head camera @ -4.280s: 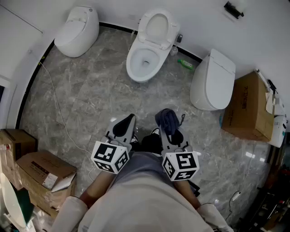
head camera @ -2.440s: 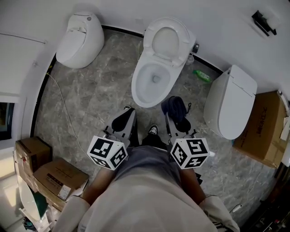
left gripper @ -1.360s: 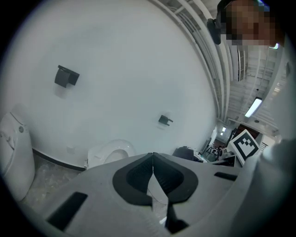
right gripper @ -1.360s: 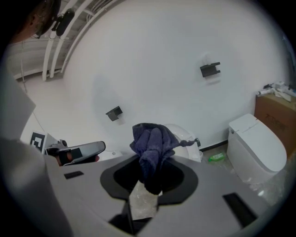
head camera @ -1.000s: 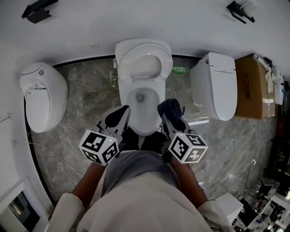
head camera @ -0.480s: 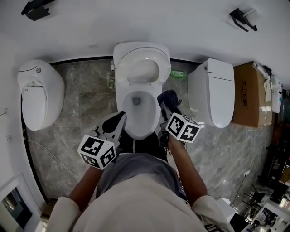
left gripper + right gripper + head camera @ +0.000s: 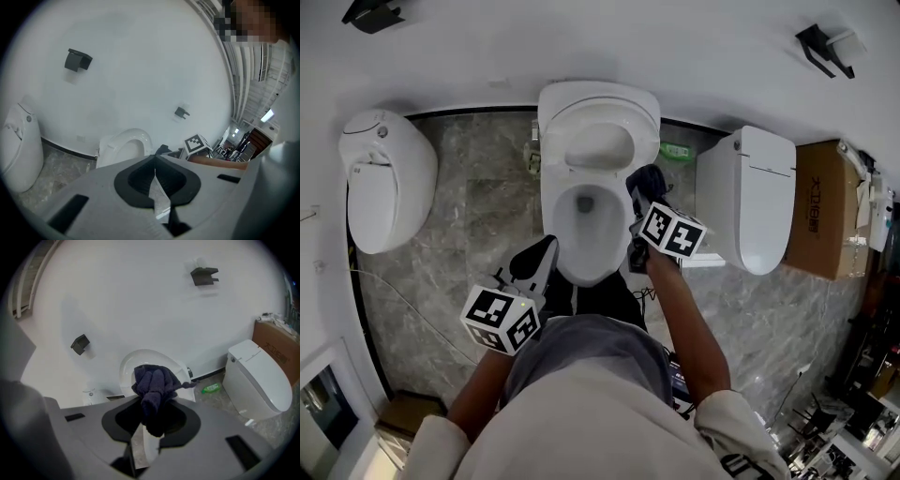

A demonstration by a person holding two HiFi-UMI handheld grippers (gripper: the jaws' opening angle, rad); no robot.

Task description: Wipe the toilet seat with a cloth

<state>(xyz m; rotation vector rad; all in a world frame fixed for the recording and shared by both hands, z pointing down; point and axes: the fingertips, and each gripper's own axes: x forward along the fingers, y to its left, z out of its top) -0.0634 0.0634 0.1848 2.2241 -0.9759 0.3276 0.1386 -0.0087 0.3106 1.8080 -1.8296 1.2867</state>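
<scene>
By toilet [image 7: 598, 261], right claw [image 7: 151, 414] grips cloth [image 7: 154, 380] (bunched).

White curved wall [image 7: 581, 42], black bracket [image 7: 371, 13] high at left (a second bracket [image 7: 823, 43] high at right), grey marbled floor [image 7: 487, 225] edged by black skirting [image 7: 469, 112], closed white toilet [image 7: 382, 187] at left, another toilet [image 7: 750, 202] at right, cardboard box [image 7: 825, 211] just beside it.

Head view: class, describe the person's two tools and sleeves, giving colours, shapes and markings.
The left tool and right tool are light grey, tapering wedges with black linings on the inside. Each carries a white cube printed with black square markers. The person wears pale sleeves.
</scene>
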